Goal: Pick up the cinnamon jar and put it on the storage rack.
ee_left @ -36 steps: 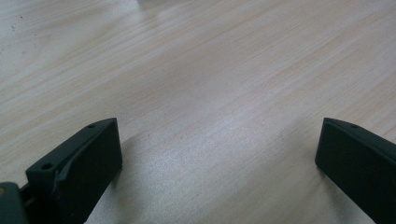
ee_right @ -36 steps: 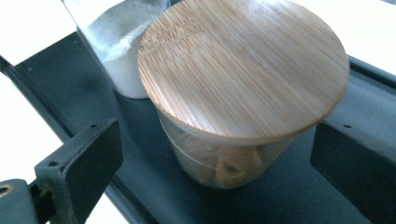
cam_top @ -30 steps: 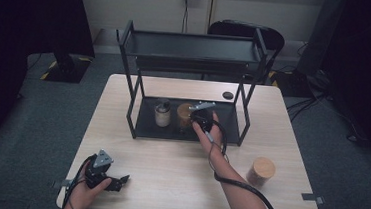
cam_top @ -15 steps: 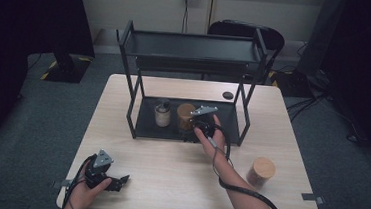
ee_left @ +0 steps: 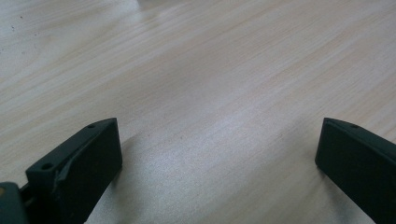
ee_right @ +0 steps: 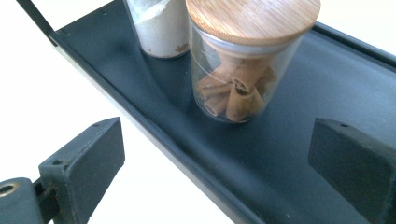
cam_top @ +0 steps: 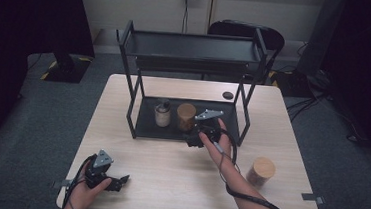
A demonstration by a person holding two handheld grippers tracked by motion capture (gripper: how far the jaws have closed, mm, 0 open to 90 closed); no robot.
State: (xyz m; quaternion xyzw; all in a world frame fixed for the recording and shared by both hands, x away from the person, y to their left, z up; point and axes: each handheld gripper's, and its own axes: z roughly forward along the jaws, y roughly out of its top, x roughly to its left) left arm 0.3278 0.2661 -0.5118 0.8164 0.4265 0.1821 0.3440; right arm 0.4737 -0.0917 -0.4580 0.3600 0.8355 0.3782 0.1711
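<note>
A black two-shelf rack stands at the back middle of the table. On its lower shelf a glass jar of cinnamon sticks with a wooden lid stands upright beside a jar of white powder. My right gripper hovers at the shelf's front edge, open, with the cinnamon jar a little ahead of its jaws and apart from them. Over bare wood at the table's front left, my left gripper rests open with nothing between its jaws.
Another wooden-lidded jar stands on the table at the front right. A small black disc lies behind the rack. The rack's upright posts flank the lower shelf. A chair stands beyond the table's far edge.
My right gripper has drawn back out of the lower shelf toward the person, leaving the cinnamon jar standing where it was. The left hand has kept still.
</note>
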